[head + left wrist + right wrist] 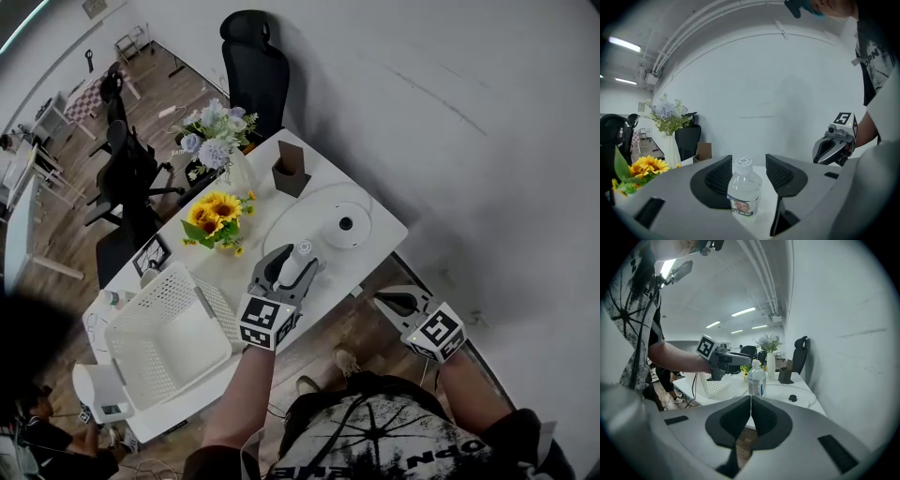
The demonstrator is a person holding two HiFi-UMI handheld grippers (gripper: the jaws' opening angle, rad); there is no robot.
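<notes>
The left gripper (749, 165) holds its jaws wide either side of an upright water bottle (744, 187) on the white table (314, 171). The head view shows little beyond the cap. The right gripper (750, 401), jaws pressed together and empty, hangs off the table edge.

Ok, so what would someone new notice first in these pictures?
A clear water bottle stands near the front edge of the white table, with the left gripper's open jaws either side of it. The right gripper is shut, held off the table's edge. To the bottle's left, yellow sunflowers sit near a white plastic basket.
</notes>
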